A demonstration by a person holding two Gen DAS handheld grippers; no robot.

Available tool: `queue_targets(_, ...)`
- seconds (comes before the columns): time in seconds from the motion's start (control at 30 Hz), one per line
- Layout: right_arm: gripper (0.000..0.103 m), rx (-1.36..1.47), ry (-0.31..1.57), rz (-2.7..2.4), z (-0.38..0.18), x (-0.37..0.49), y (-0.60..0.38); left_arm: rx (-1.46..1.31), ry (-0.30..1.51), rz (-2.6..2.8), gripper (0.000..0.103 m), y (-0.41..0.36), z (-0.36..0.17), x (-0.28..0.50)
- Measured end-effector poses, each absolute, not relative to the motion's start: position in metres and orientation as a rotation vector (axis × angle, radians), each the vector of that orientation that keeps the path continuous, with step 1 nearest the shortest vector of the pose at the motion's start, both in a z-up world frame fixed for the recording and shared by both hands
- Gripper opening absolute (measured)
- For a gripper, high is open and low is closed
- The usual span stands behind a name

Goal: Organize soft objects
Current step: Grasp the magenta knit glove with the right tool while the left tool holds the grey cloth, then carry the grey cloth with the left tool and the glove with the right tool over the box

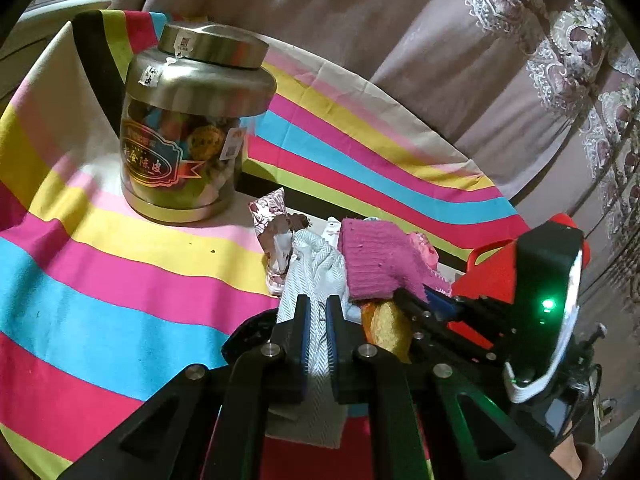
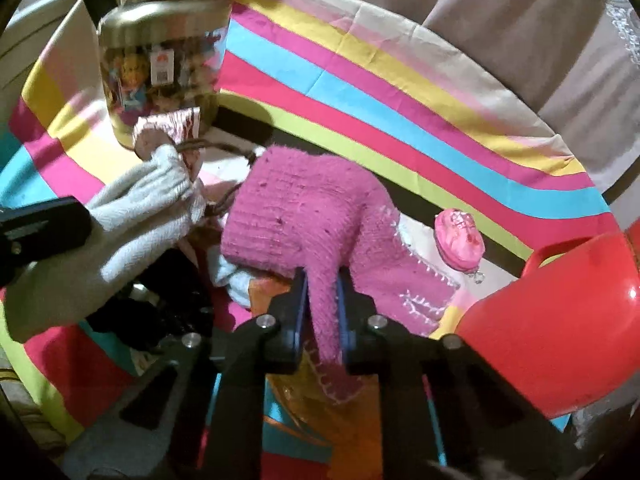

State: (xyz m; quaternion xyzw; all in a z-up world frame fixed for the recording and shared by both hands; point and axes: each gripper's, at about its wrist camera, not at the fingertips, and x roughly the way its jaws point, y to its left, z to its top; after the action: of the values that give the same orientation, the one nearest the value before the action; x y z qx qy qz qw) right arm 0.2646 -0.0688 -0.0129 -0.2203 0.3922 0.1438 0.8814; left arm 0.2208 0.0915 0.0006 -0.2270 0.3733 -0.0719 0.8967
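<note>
Left tongs (image 1: pixel 316 312): closed on pale grey herringbone cloth (image 1: pixel 312 268). Right tongs (image 2: pixel 322 292): closed on magenta knit sock (image 2: pixel 304 208). Both lifted, prob. for sorting.

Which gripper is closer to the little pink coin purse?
Right. The right gripper, shut on the magenta knit piece, sits just left of the pink coin purse. The left gripper, shut on the pale cloth, is farther left.

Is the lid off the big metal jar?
No: in the left wrist view the metal lid sits closed on top of the jar.
</note>
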Motion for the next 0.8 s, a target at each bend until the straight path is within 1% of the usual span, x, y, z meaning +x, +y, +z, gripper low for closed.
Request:
queue_targets(0.33,0.015,-0.325,0.768,0.305,0.021,0.243,-0.09,-0.481,0.683,-0.154,0.008,0.092,0.017,0.209)
queue_targets(0.5,0.015,-0.238,0.747,0.305,0.042,0.23,-0.111,-0.481,0.662,-0.16,0.008,0.09,0.023,0.204)
queue_targets(0.8,0.014,-0.161,0.726,0.29,0.067,0.196,-0.143,-0.484,0.651,-0.224,0.008,0.071,0.038,0.191)
